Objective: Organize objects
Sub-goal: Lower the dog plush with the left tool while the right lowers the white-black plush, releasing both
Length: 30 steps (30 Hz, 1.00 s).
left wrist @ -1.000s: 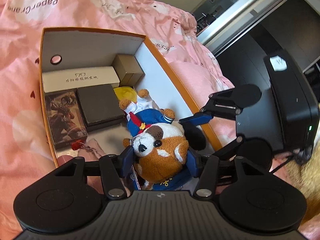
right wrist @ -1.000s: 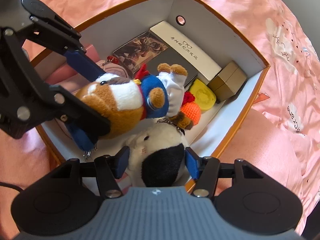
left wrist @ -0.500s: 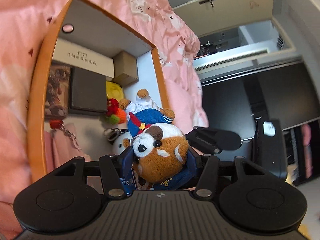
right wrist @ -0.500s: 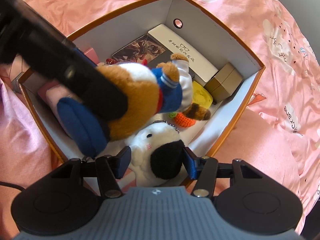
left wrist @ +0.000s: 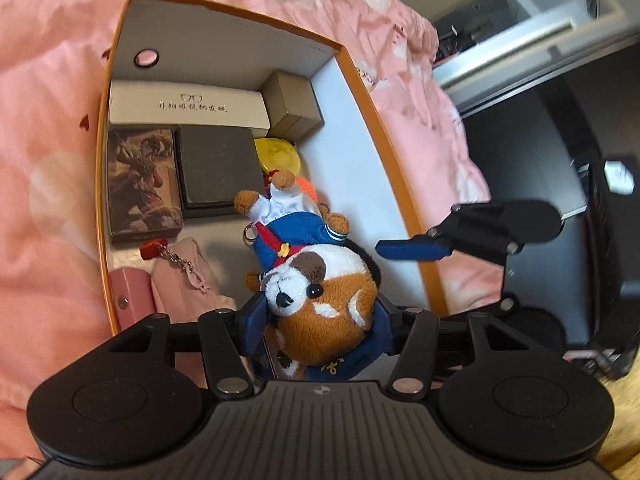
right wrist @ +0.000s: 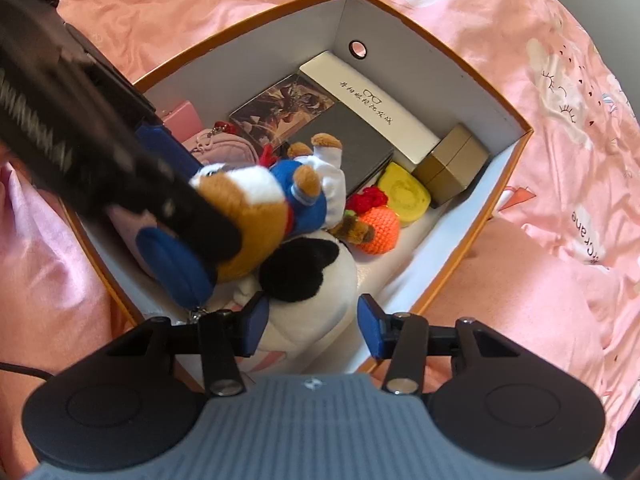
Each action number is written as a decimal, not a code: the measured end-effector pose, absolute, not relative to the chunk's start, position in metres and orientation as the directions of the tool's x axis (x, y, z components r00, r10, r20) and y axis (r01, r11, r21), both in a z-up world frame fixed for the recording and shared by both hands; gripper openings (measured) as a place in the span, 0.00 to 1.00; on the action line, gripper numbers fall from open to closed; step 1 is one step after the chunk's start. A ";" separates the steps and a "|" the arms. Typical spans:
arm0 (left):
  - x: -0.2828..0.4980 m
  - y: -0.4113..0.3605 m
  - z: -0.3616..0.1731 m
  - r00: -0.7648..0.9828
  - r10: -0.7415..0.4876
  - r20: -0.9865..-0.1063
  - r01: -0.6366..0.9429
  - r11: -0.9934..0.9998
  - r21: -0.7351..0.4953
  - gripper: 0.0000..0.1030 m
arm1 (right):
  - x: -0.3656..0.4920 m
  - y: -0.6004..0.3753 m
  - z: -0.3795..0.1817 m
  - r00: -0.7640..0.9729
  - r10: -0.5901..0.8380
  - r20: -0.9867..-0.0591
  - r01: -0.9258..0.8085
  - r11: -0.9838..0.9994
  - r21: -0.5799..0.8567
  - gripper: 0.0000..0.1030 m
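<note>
Box mostly packed. In the right wrist view, left to right in the orange-rimmed box (right wrist: 498, 216): pink pouch (right wrist: 218, 146) at left, picture card (right wrist: 284, 104), dark flat case (right wrist: 348, 148), white glasses case (right wrist: 372, 104), yellow piece (right wrist: 404, 194), tan cube box (right wrist: 452, 164) at right. Black-and-white plush (right wrist: 308, 280) lies in the lower centre of the box.

Left to place: dog plush (left wrist: 320, 284), hanging over the box middle. Left gripper (left wrist: 318, 320) pinches its head, fingers pressed into the fur. Right gripper (right wrist: 310, 320) is spread wide above the black-and-white plush, gripping nothing; light contact on the left pad can't be ruled out.
</note>
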<state>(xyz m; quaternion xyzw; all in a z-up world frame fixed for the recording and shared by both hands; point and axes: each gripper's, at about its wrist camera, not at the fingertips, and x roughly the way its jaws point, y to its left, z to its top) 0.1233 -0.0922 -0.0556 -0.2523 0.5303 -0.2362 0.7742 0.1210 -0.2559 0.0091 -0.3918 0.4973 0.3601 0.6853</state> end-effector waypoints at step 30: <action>0.120 -0.110 -0.040 0.279 -0.558 -0.782 0.440 0.798 -0.413 0.35 | 0.128 -0.235 0.000 0.242 0.127 -0.962 -0.898 0.406 -0.172 0.36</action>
